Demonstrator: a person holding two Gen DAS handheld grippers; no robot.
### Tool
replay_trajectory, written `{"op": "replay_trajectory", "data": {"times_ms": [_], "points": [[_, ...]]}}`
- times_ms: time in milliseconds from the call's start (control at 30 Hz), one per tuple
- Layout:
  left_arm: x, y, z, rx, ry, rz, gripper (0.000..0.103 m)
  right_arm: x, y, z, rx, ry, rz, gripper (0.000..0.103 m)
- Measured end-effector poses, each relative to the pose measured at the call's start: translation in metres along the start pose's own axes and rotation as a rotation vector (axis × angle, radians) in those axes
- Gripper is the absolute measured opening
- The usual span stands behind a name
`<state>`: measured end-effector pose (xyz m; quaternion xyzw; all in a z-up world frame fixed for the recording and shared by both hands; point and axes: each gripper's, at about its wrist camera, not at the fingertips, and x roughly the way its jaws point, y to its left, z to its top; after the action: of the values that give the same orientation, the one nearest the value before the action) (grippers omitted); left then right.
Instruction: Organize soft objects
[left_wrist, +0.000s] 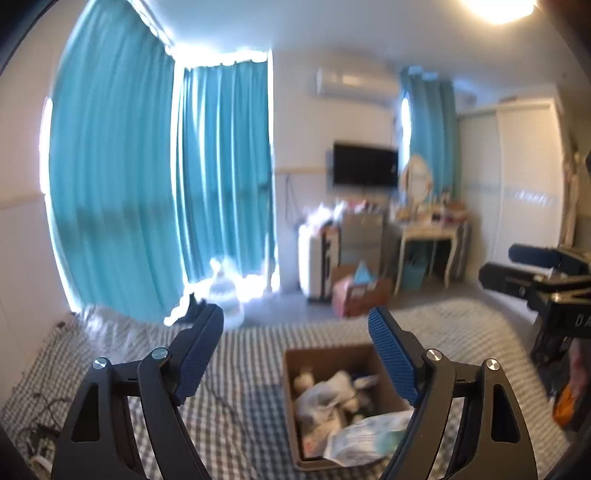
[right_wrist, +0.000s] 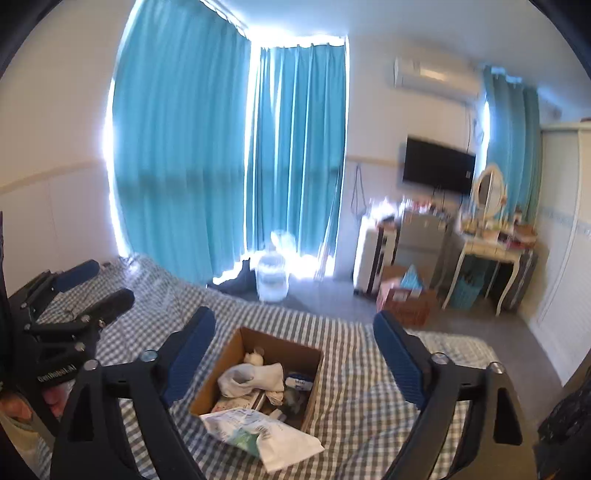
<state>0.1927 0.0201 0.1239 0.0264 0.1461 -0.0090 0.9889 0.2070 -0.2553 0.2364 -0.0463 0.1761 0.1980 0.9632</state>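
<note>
The left tongs (left_wrist: 295, 317) and right tongs (right_wrist: 293, 319) hang with jaws apart, holding nothing. The cardboard box (right_wrist: 236, 343) sits on the checked bed (right_wrist: 354, 369), holding what look like socks (right_wrist: 251, 376); a plastic packet (right_wrist: 258, 432) drapes its 6 o'clock rim.

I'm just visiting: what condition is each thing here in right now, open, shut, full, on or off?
Left gripper: open, holding nothing.
Right gripper: open, holding nothing.
Brown cardboard box: open-topped, holding soft items, on the checked bed.
White plastic packet: hanging over the box's near edge.
Teal curtains: drawn shut.
Black wall television: screen dark.
</note>
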Motion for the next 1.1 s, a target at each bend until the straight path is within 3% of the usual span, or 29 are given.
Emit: {"op": "replay_trajectory", "data": {"times_ms": [133,233,367,467,600,667,767,867,1100], "points": [[-0.069,-0.002,0.008,0.001,-0.129,-0.01,0.082,-0.056,0.01,-0.005,-0.003,-0.096,-0.016,0.099],[-0.104,-0.01,0.003,0.026,-0.21,0.002,0.082,-0.084,0.013,-0.027,0.046,-0.148,-0.017,0.103],[-0.125,-0.012,-0.017,0.012,-0.233,-0.003,0.082,-0.093,0.017,-0.062,0.102,-0.139,-0.038,0.103],[-0.126,-0.016,-0.043,0.033,-0.241,0.044,0.082,-0.087,0.02,-0.097,0.127,-0.102,-0.072,0.103],[-0.108,-0.016,-0.08,0.048,-0.194,0.064,0.082,-0.071,0.025,-0.141,0.119,-0.087,-0.126,0.103],[-0.093,-0.014,-0.1,0.03,-0.114,0.052,0.082,-0.059,0.024,-0.159,0.142,-0.063,-0.125,0.103],[-0.075,-0.016,-0.121,0.062,-0.061,0.092,0.082,-0.042,0.024,-0.168,0.141,-0.029,-0.142,0.103],[-0.06,-0.013,-0.13,0.03,-0.006,0.062,0.082,-0.029,0.021,-0.174,0.159,-0.001,-0.132,0.103],[-0.053,-0.007,-0.139,-0.009,0.03,0.057,0.082,-0.021,0.023,-0.181,0.154,0.032,-0.126,0.103]]}}
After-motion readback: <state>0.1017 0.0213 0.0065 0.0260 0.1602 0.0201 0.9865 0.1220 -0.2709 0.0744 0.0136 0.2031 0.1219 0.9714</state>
